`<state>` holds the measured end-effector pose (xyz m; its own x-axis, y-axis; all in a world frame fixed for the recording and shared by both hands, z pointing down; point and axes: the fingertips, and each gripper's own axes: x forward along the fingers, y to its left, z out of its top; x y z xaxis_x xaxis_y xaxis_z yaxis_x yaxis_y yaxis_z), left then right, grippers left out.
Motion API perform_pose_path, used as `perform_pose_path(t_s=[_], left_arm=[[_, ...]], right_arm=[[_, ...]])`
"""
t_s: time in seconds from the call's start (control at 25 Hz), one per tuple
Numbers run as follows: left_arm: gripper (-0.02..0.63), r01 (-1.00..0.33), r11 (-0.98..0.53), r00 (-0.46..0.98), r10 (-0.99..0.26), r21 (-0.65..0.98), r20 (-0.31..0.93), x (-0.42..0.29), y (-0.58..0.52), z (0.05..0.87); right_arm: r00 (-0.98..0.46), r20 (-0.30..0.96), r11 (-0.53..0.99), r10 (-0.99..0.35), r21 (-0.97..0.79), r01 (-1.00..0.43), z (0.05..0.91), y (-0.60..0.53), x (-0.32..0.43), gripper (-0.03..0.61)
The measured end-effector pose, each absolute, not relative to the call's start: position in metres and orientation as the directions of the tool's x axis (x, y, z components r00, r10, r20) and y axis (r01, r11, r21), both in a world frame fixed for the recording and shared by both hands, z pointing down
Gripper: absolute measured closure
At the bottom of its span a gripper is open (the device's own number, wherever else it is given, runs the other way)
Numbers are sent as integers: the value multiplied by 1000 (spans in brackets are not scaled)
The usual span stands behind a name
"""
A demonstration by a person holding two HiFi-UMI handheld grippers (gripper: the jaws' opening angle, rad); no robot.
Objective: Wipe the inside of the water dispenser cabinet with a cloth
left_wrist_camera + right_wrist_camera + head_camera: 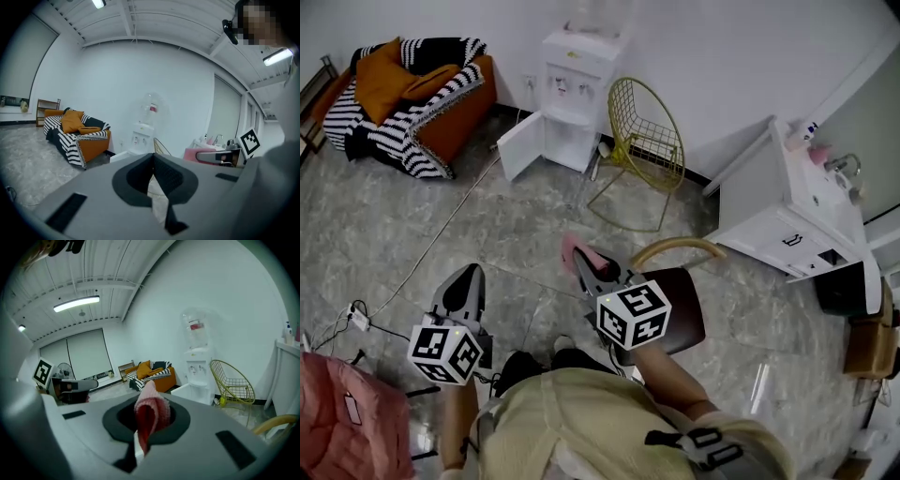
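A grey marbled floor (487, 225) runs to white walls. The right tool (581, 261) is clenched on a folded pink cloth (573, 247) that pokes out past its tips. The left tool (469, 274) is closed tip to tip, with nothing in it. Well apart from both, against the far wall, stands the white water dispenser (578, 70). Its cabinet door (520, 145) is swung open, and a yellow wire chair (649, 131) stands just beside it.

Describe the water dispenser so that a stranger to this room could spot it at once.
Look along the white back wall, between the orange sofa with striped throws and the yellow wire chair. The water dispenser stands there. It is the only tall white box with a clear bottle on top and its lower cabinet door swung open.
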<state>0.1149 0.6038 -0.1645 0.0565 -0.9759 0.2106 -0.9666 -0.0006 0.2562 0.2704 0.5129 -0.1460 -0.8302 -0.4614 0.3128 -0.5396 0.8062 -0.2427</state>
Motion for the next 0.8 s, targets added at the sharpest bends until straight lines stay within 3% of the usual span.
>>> perform_pose_path(t_s=[0.36,0.8], left_arm=[[611,-960,21,46,-972,279,230,74,569,-148],[611,-972,-131,177,-954,196,241,-28,456,-144]], right_arm=[[-816,352,781,-460,-277,-560,-127,485,240,552],[-713,393,663,-580,-281,-694,-124,388,156,552]])
